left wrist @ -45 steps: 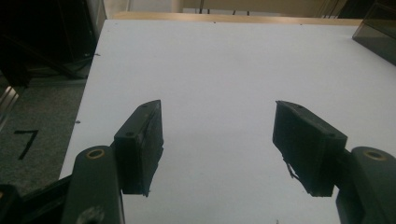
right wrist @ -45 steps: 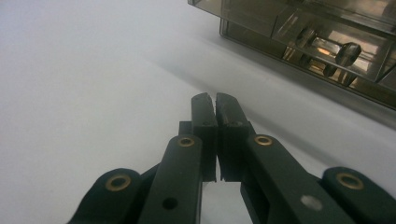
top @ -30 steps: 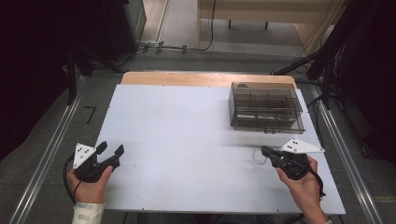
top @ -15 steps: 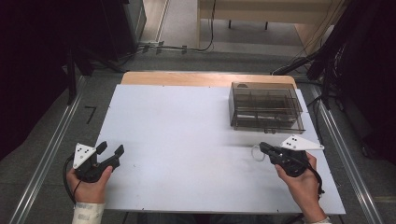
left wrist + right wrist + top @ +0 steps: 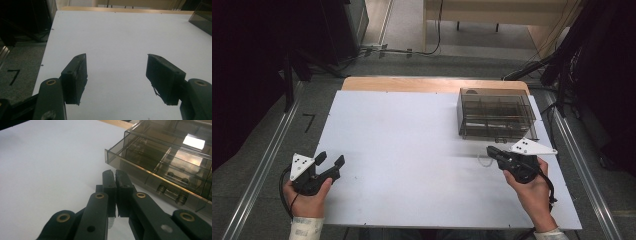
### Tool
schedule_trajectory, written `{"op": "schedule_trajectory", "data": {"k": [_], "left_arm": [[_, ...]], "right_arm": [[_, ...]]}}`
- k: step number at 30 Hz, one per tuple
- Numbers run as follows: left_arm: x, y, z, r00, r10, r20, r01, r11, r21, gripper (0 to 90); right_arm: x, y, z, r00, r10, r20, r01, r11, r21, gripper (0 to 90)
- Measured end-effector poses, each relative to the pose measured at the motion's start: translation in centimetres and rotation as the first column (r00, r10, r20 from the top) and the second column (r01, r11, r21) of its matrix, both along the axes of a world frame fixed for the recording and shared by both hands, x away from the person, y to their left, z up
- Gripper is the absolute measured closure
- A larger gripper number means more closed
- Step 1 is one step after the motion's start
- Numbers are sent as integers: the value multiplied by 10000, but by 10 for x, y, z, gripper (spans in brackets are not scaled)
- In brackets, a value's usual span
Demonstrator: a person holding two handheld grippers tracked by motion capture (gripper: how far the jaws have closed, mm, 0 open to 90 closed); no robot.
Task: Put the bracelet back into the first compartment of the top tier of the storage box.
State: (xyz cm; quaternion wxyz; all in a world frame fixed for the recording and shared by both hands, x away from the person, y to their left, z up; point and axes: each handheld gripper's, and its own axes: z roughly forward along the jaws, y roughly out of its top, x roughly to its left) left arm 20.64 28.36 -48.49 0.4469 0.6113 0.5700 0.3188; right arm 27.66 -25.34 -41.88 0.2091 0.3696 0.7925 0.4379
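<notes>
Smoky plastic: 1 box [image 5: 496, 119]; left gripper [image 5: 331, 163] spread, right gripper [image 5: 491, 151] pressed together.

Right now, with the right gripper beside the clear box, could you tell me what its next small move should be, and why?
Probably open the jaws first. The right gripper is shut with nothing between its jaws, close to the near wall of the box but apart from it, so it cannot grip anything yet. The left gripper is open over bare table, far from the box.

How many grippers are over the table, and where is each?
2. The left gripper rests at the near left corner of the white table, jaws apart. The right gripper is at the near right, jaws shut, just in front of the smoky plastic organizer box.
</notes>
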Motion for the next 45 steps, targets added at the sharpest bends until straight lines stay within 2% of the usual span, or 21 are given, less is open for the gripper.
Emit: {"op": "schedule_trajectory", "data": {"k": [7,22,32,37,45], "left_arm": [[0,0,0,10000,-13,3,13,10000,2,340],[0,0,0,10000,-8,20,8,10000,-13,340],[0,0,0,10000,23,17,-23,10000,-8,340],[0,1,0,10000,35,22,-35,10000,-41,340],[0,1,0,10000,18,21,-18,10000,-47,340]], "right_arm": [[5,5,8,9998,24,189,-27,9999,133,851],[15,9,14,9997,-22,232,16,9997,263,851],[27,15,32,9993,-81,372,66,9992,392,851],[33,19,38,9991,-105,409,95,9996,249,851],[41,22,40,9992,-174,355,167,9997,189,851]]}}
